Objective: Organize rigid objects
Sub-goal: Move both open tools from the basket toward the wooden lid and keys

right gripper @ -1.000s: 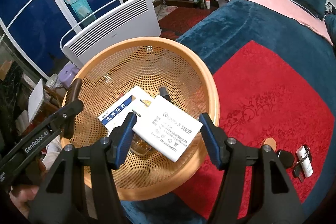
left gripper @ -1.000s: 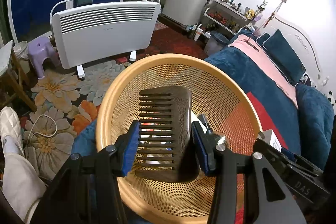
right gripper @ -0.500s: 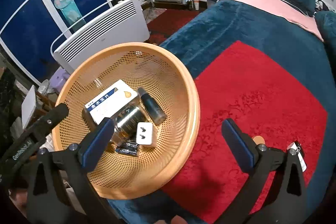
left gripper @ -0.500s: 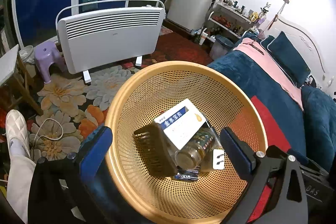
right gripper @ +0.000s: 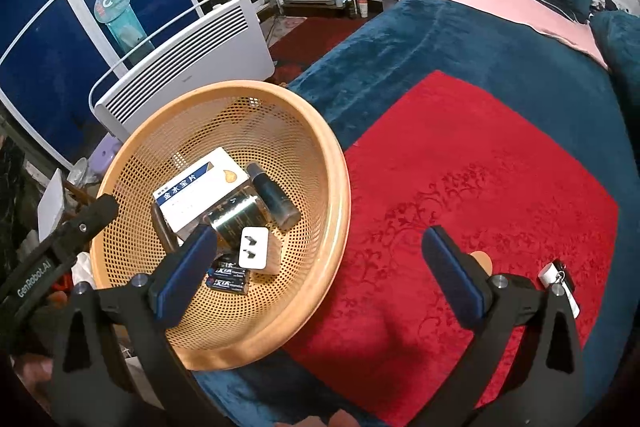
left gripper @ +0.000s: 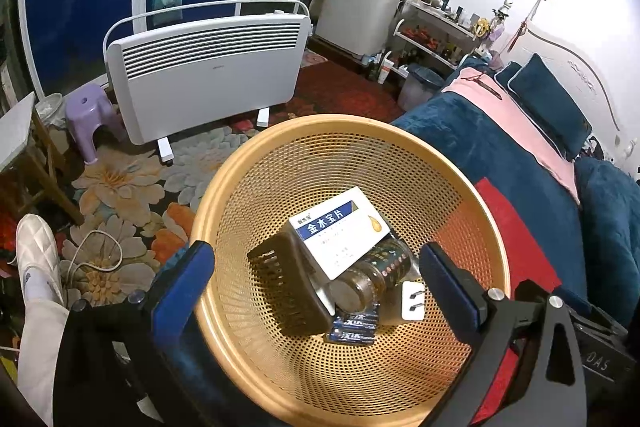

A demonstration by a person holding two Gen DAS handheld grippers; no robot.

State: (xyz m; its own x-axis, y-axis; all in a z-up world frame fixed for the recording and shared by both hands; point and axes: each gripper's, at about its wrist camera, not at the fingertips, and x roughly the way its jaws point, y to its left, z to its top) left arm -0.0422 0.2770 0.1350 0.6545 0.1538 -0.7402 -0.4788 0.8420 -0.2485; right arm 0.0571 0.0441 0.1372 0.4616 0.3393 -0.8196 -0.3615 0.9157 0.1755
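Note:
A round orange mesh basket [left gripper: 224, 195] sits on the blue bed cover. Inside lie a dark wooden comb [left gripper: 288, 279], a white and blue box [left gripper: 340, 231], a brown jar [left gripper: 372, 275] on its side, a white charger plug [left gripper: 414, 301] and blue batteries [left gripper: 352, 327]. My left gripper [left gripper: 318, 287] hangs open over the basket, its blue pads wide on both sides of the pile, touching nothing. In the right wrist view the basket [right gripper: 340, 187] also holds a dark bottle [right gripper: 274, 201] beside the charger plug [right gripper: 253, 248]. My right gripper [right gripper: 318, 275] is open above the basket's right rim, empty.
A red cloth [right gripper: 480, 167] covers the bed right of the basket, with a small key bunch [right gripper: 560, 279] and a tan round piece [right gripper: 482, 259] near my right finger. A white heater [left gripper: 208, 67], a purple stool [left gripper: 90, 115] and a flowered rug [left gripper: 120, 187] lie beyond.
Both grippers opened wide. The comb left my left gripper and the white charger left my right one; both now lie in the basket.

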